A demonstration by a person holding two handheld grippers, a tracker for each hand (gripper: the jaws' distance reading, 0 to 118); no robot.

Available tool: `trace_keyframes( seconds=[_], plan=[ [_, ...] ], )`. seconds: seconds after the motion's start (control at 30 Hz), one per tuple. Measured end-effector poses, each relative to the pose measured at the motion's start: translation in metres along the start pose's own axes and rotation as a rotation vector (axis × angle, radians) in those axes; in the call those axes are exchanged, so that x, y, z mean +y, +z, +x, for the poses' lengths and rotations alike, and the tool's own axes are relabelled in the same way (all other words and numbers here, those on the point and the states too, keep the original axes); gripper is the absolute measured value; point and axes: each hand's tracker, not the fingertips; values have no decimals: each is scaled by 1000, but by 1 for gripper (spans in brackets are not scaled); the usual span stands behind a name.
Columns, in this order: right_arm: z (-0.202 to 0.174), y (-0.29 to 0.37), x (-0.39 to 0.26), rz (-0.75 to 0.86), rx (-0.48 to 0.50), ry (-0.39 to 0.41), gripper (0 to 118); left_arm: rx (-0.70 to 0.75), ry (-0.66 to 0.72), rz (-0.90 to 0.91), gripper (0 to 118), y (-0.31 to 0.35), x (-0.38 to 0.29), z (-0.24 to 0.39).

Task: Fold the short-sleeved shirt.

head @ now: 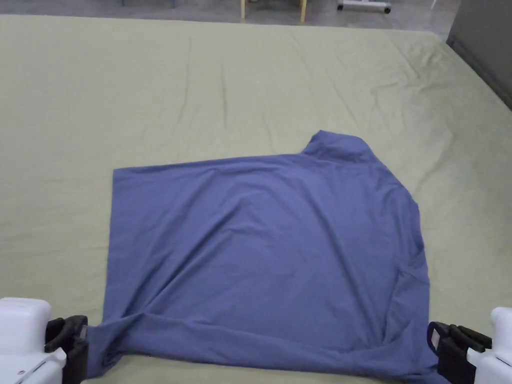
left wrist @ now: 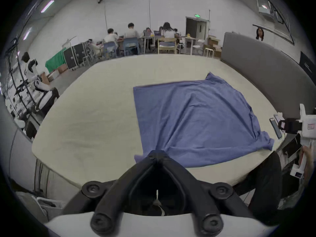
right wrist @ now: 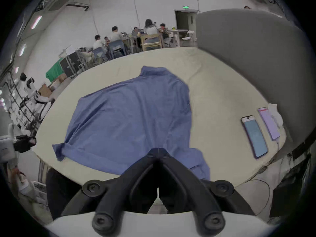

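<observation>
A blue short-sleeved shirt (head: 265,250) lies spread on the beige table cover (head: 200,90), one sleeve (head: 340,145) pointing to the far side. My left gripper (head: 82,340) is at the shirt's near left corner; in the left gripper view its jaws (left wrist: 156,153) are closed with cloth pinched between them. At the near right corner sits my right gripper (head: 434,342), and in the right gripper view its jaws (right wrist: 158,151) meet on the fabric. Wrinkles run from both held corners across the shirt (left wrist: 196,117) (right wrist: 128,117).
Two phones (right wrist: 254,136) (right wrist: 269,123) lie near the table's right edge. A grey partition (right wrist: 248,52) stands along the right side. Several people sit at desks (left wrist: 136,35) beyond the far edge. The near table edge runs just under both grippers.
</observation>
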Motion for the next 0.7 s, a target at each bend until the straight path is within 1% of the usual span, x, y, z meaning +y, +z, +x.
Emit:
trace_keyframes(
  seconds=[0.03, 0.07, 0.2, 0.23, 0.27, 0.3, 0.33, 0.43, 0.53, 0.63, 0.67, 0.7],
  plan=[
    [-3, 0, -3, 17, -18, -7, 2, 38, -9, 8, 0, -2, -5, 4],
    [-1, 1, -3, 29, 1, -13, 2, 36, -21, 1, 0, -3, -9, 6],
    [-4, -2, -7, 13, 12, -1, 2, 38, -26, -65, 0, -16, -21, 5],
    [-2, -2, -6, 9, 1, -22, 2, 38, -14, -74, 19, -22, -24, 2],
    [-2, -3, -7, 2, 7, -26, 2, 38, 15, -87, 63, -28, -26, -4],
    [-2, -4, -9, -3, 15, -34, 2, 12, 46, -121, 96, -39, -27, -8],
    [-2, -5, -11, -10, 23, -40, 2, -4, 74, -174, 98, -54, -28, -13],
    [-6, -8, -13, -43, 30, -34, 2, -4, 84, -181, 98, -79, -24, -19],
    [-7, -11, -18, -62, 36, -34, 2, -3, 94, -231, 98, -107, -21, -24],
    [-6, -17, -20, -90, 35, -36, 2, -47, 118, -293, 97, -128, -22, -28],
    [-6, -18, -20, -101, 31, -35, 2, -76, 114, -274, 83, -126, -22, -28],
    [-7, -20, -21, -109, 26, -32, 2, -98, 108, -235, 44, -123, -21, -27]
  ],
)
